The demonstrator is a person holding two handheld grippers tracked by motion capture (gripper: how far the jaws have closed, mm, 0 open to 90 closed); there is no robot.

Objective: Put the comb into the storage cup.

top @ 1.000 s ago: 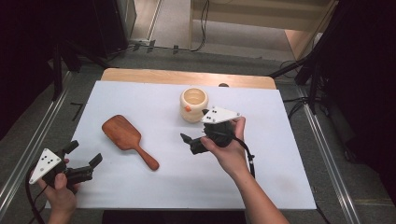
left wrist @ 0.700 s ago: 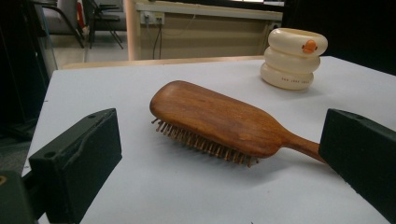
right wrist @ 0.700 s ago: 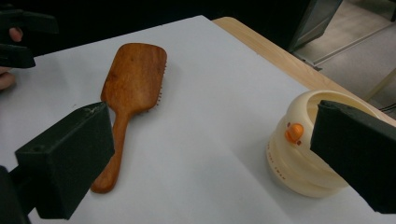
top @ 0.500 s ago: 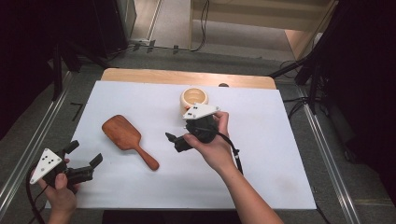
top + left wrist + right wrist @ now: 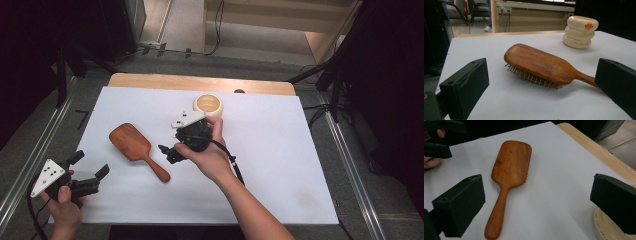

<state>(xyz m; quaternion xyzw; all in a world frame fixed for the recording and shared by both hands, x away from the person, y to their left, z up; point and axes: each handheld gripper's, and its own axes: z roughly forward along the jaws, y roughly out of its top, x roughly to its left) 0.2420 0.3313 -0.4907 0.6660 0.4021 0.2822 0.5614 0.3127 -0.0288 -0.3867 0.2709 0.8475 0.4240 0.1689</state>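
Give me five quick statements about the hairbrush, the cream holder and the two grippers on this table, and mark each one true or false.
1. The wooden hairbrush lies bristles down on the white sheet. True.
2. The right gripper is shut on the brush handle. False: its jaws stand open, apart from the handle, near its end.
3. The cream ringed holder stands upright at the far side of the sheet. True.
4. The left gripper holds the cream holder. False: it is open and holds nothing, near the sheet's front left corner.
5. The brush stands inside the holder. False: it lies flat on the sheet, apart from the holder.
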